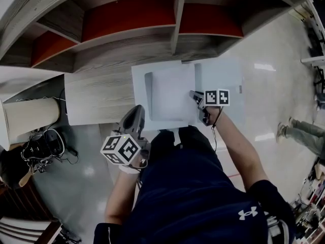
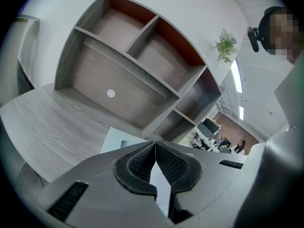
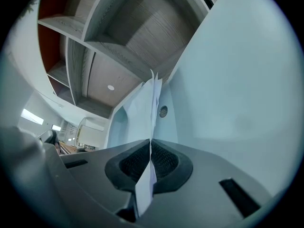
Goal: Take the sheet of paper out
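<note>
A translucent white folder point(image 1: 223, 78) lies on the wooden desk point(image 1: 96, 93), with a white sheet of paper point(image 1: 170, 93) lying over its left half. My right gripper point(image 1: 195, 96) is shut on the sheet's right edge. In the right gripper view the sheet point(image 3: 151, 103) runs up between the pads of the right gripper point(image 3: 150, 144), beside the folder point(image 3: 228, 94) and its snap button point(image 3: 163, 111). My left gripper point(image 1: 136, 115) is at the folder's near-left corner. The left gripper point(image 2: 155, 145) has its tips together, and the folder point(image 2: 116, 137) shows just beyond.
An open shelf unit point(image 1: 172, 19) with red back panels stands along the desk's far edge. On the floor to the left are a beige cylinder point(image 1: 30, 117) and dark gear with cables point(image 1: 43, 146). Another person's legs point(image 1: 299, 131) are at the far right.
</note>
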`<act>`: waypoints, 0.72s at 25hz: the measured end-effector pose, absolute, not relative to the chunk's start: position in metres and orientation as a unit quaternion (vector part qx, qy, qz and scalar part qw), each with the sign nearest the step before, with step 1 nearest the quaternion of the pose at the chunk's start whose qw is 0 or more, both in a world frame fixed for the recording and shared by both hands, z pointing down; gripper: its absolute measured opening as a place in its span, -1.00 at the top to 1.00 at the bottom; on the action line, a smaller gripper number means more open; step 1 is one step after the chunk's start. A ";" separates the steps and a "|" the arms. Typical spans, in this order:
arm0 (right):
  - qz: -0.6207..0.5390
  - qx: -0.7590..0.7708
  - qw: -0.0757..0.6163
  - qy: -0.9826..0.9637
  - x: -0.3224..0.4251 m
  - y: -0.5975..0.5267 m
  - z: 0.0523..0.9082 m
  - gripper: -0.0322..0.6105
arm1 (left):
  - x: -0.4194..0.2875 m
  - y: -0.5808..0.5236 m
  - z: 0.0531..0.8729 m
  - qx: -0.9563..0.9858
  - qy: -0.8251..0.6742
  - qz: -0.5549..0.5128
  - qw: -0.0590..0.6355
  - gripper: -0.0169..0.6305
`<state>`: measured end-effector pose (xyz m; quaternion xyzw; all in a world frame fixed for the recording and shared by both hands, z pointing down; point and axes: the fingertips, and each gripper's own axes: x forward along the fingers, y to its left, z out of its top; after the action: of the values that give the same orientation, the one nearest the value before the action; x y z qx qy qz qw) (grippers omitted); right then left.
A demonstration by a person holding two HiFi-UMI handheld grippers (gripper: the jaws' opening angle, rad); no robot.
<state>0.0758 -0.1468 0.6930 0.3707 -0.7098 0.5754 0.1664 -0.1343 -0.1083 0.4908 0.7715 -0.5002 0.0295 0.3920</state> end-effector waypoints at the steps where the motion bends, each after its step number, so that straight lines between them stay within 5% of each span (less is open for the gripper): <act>1: 0.575 0.373 0.165 -0.709 0.079 -0.146 0.691 0.85 | -0.133 -0.108 0.488 0.773 -0.500 0.029 0.389 0.90; 18: 0.557 0.387 0.114 -0.726 0.117 -0.138 0.639 0.85 | -0.132 -0.105 0.466 0.782 -0.507 0.018 0.362 0.90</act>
<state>0.1173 -0.1380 0.6391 0.3874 -0.7259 0.5568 0.1137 -0.1321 -0.1051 0.4655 0.7819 -0.5074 0.0177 0.3617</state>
